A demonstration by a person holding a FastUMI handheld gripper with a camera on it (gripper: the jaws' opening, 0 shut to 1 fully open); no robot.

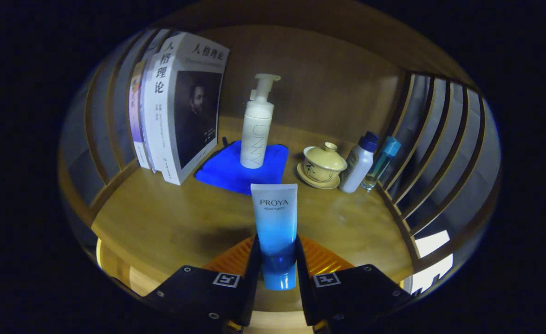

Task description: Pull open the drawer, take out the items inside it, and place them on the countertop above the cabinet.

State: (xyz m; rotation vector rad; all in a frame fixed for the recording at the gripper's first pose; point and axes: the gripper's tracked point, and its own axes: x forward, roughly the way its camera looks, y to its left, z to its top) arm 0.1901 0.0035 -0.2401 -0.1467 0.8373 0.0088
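Wooden tabletop [161,222] lies under the claw [276,260], closed on an upright blue tube [275,222], apparently ready for setting down.

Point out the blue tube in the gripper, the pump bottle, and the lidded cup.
Blue tube [275,222], gripper view, middle of its body.
Pump bottle [256,134], gripper view, its white body.
Lidded cup [323,163], gripper view, its side wall.

Fisheye along tool [275,260], facing countertop [161,222]
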